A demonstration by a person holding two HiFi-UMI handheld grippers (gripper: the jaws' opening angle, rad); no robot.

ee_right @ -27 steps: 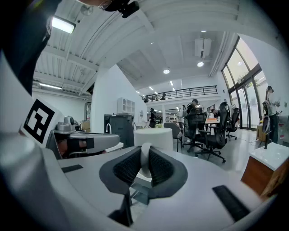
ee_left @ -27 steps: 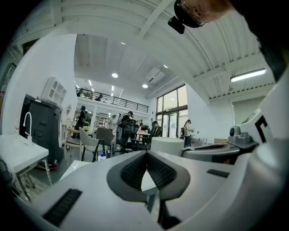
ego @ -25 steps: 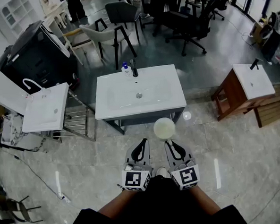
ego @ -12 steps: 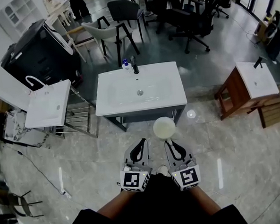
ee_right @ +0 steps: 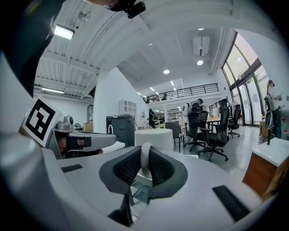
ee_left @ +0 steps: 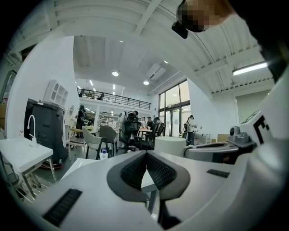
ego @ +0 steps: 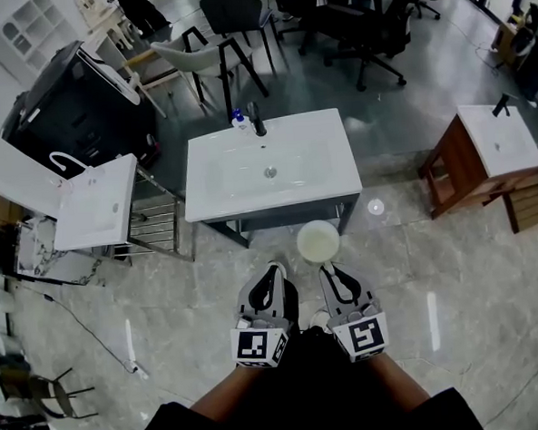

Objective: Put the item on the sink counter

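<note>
A white mug [ego: 317, 241] hangs in front of me above the tiled floor, just short of the white sink counter [ego: 342, 182]. My right gripper [ego: 328, 271] is shut on the mug's handle [ee_right: 145, 159], and the mug's body [ee_right: 155, 136] rises beyond the jaws. My left gripper [ego: 272, 271] is beside it, shut with nothing between its pads [ee_left: 135, 169]. The mug [ee_left: 170, 143] shows to that gripper's right. On the counter's far edge stand a black faucet [ego: 257, 120] and a small blue-capped bottle [ego: 239, 122].
A smaller white sink [ego: 96, 204] on a metal rack stands at the left, with a black cabinet [ego: 67, 108] behind it. A wooden stand carrying a sink [ego: 492, 146] is at the right. Chairs [ego: 200, 55] stand beyond the counter. A cable [ego: 94, 334] crosses the floor.
The head view has shifted a little, so the counter sits slightly higher in the picture. Both grippers and the mug keep the same pose; the right gripper still holds the handle.
</note>
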